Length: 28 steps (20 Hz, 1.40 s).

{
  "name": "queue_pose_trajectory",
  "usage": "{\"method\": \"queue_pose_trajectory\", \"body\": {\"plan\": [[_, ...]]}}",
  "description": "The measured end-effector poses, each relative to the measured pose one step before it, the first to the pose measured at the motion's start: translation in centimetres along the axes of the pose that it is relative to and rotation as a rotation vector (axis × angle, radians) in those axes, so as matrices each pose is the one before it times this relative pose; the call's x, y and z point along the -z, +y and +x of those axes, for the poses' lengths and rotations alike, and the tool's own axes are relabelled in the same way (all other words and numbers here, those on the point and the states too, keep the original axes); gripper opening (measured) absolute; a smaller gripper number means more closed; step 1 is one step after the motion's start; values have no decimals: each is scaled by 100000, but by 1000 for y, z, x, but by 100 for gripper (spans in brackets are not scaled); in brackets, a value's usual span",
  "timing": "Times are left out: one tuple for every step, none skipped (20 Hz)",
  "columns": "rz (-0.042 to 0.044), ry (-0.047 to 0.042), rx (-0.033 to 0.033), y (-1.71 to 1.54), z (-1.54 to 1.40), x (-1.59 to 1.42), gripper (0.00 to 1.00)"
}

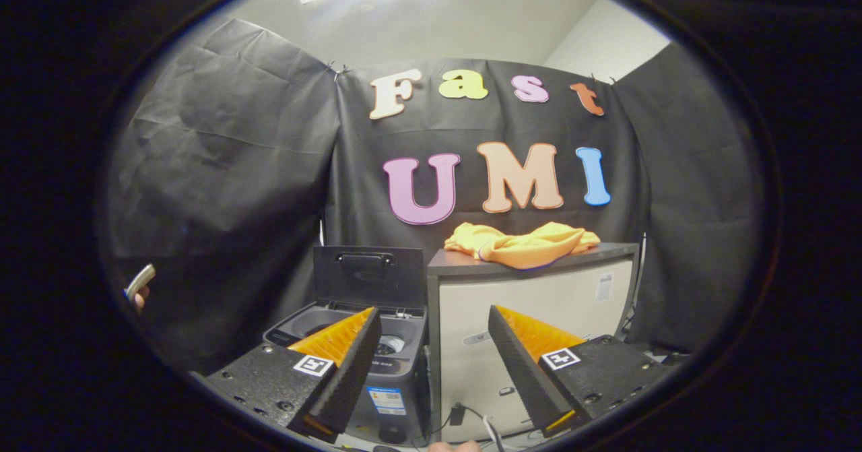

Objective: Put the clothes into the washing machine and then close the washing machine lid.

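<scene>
The gripper (434, 327) is spread wide and holds nothing, its fingers (343, 344) apart with clear space between them. Beyond the fingers stands a white cabinet (539, 304) with a dark top; the orange clothes (522, 243) lie bunched on that top, toward its back edge and against the black cloth wall (222, 169). Just beside the cabinet, on its left side and behind the left finger, sits a small grey top-loading washing machine (397, 371) with its lid (369, 275) standing upright, the tub open. A person's hand (139, 290) shows far off to the left.
</scene>
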<state>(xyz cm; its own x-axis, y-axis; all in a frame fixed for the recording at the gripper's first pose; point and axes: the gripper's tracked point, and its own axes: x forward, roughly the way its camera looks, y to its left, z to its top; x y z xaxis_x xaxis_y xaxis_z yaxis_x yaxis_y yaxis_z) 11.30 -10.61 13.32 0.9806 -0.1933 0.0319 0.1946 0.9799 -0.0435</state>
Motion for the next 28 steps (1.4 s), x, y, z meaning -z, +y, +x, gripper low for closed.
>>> {"method": "queue_pose_trajectory", "body": {"plan": [[-594, 980, 684, -305, 463, -89, 97], [-329, 1123, 1057, -515, 565, -59, 97], [11, 941, 941, -511, 486, -149, 97], [991, 56, 524, -486, 592, -558, 97], [1031, -268, 229, -268, 426, -406, 97], [1061, -455, 283, -379, 557, -584, 97], [-7, -508, 417, -424, 622, -671, 97], [-755, -49, 879, -689, 716, -529, 97], [-717, 1024, 1352, -686, 681, -270, 97], [-322, 680, 891, -638, 816, -187, 97], [-2, -23, 642, -557, 785, -337, 97], [342, 244, -60, -331, 1010, -298, 97], [183, 1052, 527, -440, 894, 17, 97], [147, 1250, 430, -481, 790, -41, 97], [-688, 523, 295, -399, 912, -322, 97], [-1483, 435, 683, -445, 1003, -468, 97], [-1611, 728, 1042, -535, 1004, -253, 97], [-1495, 1060, 300, -369, 1009, -294, 97], [-1385, 819, -271, -196, 1209, -354, 97], [-1416, 1819, 833, -543, 1176, 5, 97], [-1475, 2241, 695, -587, 1300, 88, 97], [-596, 2732, 470, -504, 1273, 123, 97], [310, 2662, 812, -659, 1318, 75, 98], [1318, 3039, 393, -521, 1241, 89, 98], [1859, 3609, 108, -483, 1236, 274, 97], [1988, 3248, 1072, -481, 1000, 141, 98], [1467, 2668, 741, -408, 914, -111, 98], [1255, 2545, 388, -332, 847, 176, 98]]}}
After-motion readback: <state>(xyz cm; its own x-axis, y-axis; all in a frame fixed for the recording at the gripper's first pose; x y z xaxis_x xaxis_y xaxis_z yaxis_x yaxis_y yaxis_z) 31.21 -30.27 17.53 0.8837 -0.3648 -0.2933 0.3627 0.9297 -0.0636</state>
